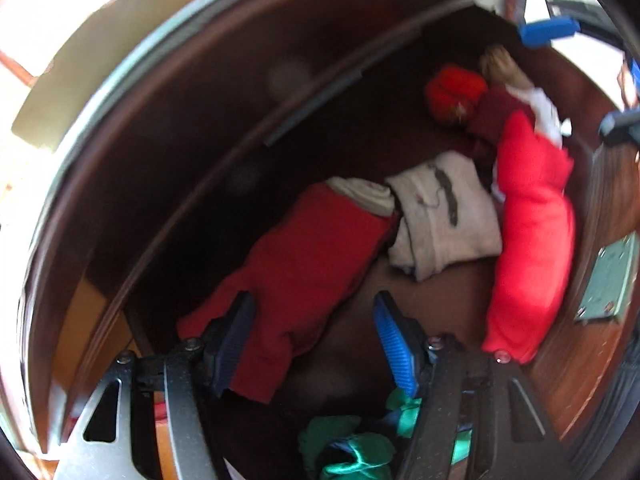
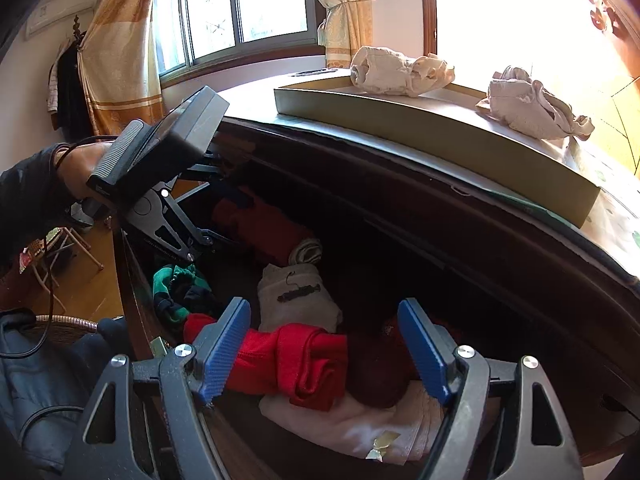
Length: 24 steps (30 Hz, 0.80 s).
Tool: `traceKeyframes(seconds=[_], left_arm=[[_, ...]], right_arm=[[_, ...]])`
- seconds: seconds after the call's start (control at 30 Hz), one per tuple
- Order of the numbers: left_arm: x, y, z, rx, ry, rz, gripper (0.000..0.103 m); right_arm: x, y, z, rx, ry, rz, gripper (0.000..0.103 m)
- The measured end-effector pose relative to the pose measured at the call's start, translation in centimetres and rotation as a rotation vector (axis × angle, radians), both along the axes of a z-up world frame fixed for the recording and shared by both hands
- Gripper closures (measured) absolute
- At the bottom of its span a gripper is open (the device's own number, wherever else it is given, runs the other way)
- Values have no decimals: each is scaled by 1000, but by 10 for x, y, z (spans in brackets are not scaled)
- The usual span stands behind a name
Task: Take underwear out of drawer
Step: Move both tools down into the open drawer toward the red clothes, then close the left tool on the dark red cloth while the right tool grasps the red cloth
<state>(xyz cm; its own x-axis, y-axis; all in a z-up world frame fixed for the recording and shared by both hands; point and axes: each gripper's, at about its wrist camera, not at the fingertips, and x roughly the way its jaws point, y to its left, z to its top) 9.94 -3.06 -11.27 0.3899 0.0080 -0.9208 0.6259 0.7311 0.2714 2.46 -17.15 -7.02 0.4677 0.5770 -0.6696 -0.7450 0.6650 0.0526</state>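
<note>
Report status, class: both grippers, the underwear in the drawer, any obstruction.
Left gripper open over a red roll. Right gripper open, empty. Folded underwear fills the drawer; two pieces already on top. Nothing blocking.

Folded garments [image 2: 298, 300] lie side by side in the open drawer [image 2: 400, 216]. On the counter [image 2: 500, 148] above and behind it rest two crumpled cloths [image 2: 400, 70], well apart.

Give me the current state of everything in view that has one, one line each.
Drawer: pulled open, garments inside.
Left hand-held gripper: open, over a folded red garment, nothing held.
Right hand-held gripper: open, over a rolled red garment, nothing held.
White folded garment: lying in the drawer.
Two pale bundles: out, on the top surface.
Curtain: tied back.
</note>
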Motion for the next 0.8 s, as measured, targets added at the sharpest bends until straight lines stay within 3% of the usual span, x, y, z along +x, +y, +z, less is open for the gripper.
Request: traceKeyframes(seconds=[0.23,0.47,0.5,0.53,0.63,0.8], left_arm=[[6,-21,-17,124,4,-72,34],[10,-36,-31,178,-13,-74,34],[8,-37,-33,175,-20,-70,41],[9,-38,-33,182,-31,-59,59],[10,-33,-26,150,-44,-12,81],[4,-29,-21,90,-38,11,85]], right_arm=[[3,1,-3,-2,29,-5,25],[5,0,-4,-2,48,-1,25],[5,0,-5,0,51,-1,25],[5,0,-5,2,53,-1,25],[6,-1,-5,5,57,-2,25],[6,-1,-6,8,64,-7,25]])
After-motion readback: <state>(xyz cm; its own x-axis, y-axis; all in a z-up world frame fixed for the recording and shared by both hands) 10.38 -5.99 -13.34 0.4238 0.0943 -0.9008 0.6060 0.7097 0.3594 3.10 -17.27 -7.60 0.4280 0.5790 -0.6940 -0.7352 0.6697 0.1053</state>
